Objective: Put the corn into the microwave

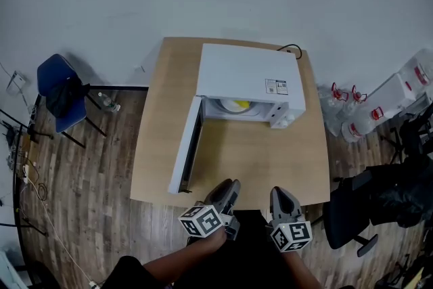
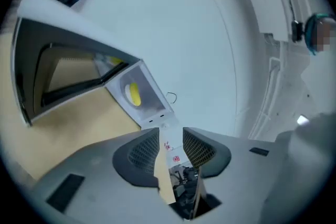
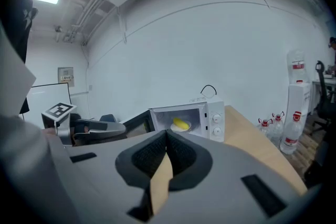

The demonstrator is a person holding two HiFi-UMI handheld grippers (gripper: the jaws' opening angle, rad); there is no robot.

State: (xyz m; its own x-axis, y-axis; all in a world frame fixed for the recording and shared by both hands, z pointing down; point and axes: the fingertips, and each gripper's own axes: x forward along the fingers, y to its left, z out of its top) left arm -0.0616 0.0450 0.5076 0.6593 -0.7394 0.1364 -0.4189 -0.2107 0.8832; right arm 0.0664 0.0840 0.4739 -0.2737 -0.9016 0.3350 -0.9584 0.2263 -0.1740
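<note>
The white microwave (image 1: 247,74) stands at the back of the wooden table (image 1: 270,159), its door (image 1: 186,145) swung wide open to the left. The yellow corn (image 1: 237,105) lies inside on a plate; it also shows as the corn (image 2: 135,94) in the left gripper view and the corn (image 3: 181,124) in the right gripper view. Both grippers hover over the table's front edge, well short of the microwave. My left gripper (image 1: 226,186) (image 2: 171,139) is open with nothing between its jaws. My right gripper (image 1: 279,191) (image 3: 167,139) is shut and empty.
A blue chair (image 1: 57,88) stands on the wood floor to the left. Water bottles (image 1: 352,115) and a black office chair (image 1: 379,196) stand to the right. A black cable (image 1: 291,48) runs behind the microwave, close to the white wall.
</note>
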